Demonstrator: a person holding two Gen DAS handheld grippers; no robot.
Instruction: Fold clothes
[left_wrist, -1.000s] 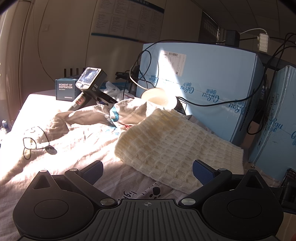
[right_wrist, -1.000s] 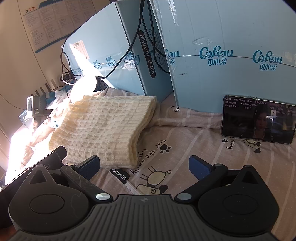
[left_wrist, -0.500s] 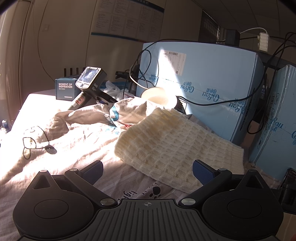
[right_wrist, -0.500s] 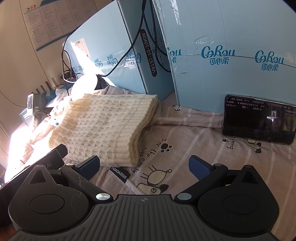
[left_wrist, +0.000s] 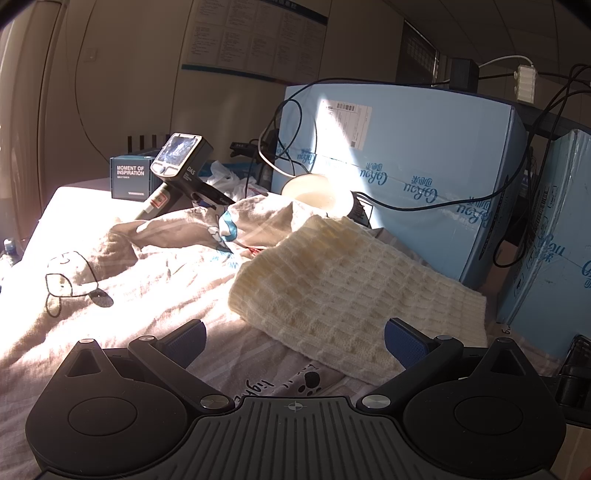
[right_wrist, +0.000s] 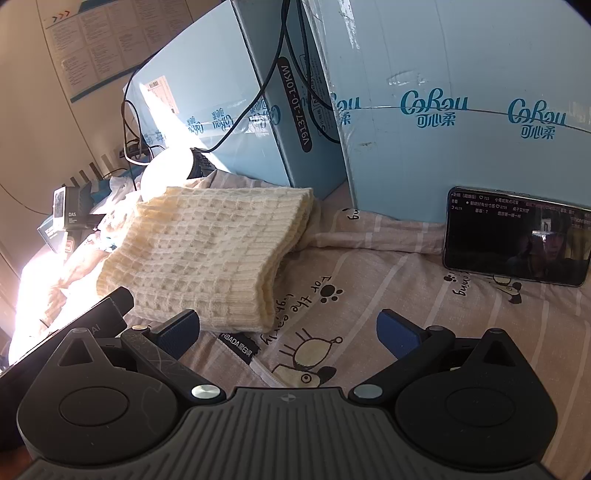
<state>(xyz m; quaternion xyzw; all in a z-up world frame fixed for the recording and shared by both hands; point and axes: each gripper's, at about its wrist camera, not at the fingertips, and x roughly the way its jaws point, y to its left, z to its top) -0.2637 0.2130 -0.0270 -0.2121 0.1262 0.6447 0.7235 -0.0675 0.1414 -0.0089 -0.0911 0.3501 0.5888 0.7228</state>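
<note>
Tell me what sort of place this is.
Probably an office or storeroom improvised as a workspace: printed notices on the wall, stacked blue tissue cartons with trailing cables, and a cartoon-print bedsheet covering the surface.

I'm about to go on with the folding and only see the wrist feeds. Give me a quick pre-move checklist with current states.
1. Left gripper open and empty: ok, jaws spread wide, nothing between them.
2. Right gripper open and empty: ok, jaws spread wide over the printed sheet.
3. Cream knit garment folded: ok, it lies as a layered stack with edges lined up on its near side.
4. Another garment waiting: cannot tell; crumpled fabric lies beyond the knit, but it may be bedding.
5. Phone out of the way: ok, it leans on the blue box, apart from the knit.
6. Cables clear of the cloth: cannot tell.
</note>
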